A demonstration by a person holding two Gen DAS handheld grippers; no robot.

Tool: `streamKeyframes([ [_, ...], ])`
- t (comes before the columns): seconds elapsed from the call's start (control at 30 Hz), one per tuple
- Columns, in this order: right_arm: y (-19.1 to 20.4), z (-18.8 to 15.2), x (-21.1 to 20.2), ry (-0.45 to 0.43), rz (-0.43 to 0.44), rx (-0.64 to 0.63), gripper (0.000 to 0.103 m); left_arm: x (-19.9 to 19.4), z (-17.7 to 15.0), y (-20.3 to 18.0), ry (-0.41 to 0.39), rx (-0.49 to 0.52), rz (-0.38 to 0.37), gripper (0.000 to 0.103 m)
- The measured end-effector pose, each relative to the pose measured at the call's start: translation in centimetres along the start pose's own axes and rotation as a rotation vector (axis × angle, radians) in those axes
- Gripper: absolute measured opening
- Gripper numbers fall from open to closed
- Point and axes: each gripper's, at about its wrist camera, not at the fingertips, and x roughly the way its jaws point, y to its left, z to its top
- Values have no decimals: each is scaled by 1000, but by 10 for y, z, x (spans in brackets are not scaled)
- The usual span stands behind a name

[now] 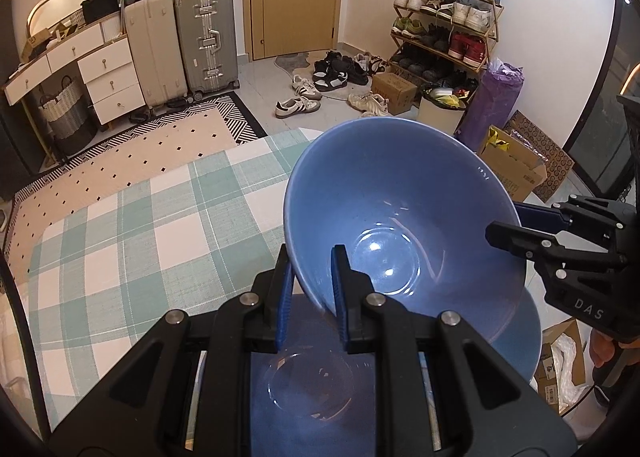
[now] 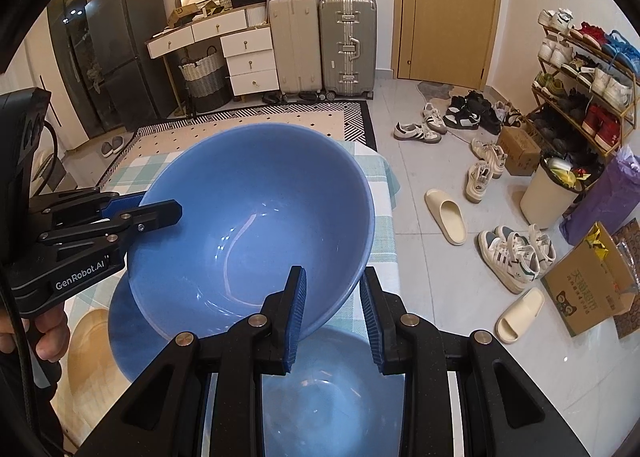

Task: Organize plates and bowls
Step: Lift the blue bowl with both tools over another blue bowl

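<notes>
Checked counter [image 1: 120, 225] cloth fills the left of the frame while both the left hand-held gripper [image 1: 310, 293] and right hand-held gripper [image 2: 334, 313] pinch the tilted bowl's [image 1: 400, 209] rim at center; level it, then lower squarely into the 2nd bowl [image 2: 332, 389] below.

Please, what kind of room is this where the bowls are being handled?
Most likely the entrance area of a home or small apartment. By the door stand a rack of shoes and upright suitcases, and the blue bowl is over a table with a checked cloth.
</notes>
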Motion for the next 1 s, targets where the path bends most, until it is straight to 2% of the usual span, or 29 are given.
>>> streamKeyframes([
  [1.0, 46, -24, -49, -61, 35, -69, 28, -102, -44, 1, -68, -19, 47, 15],
])
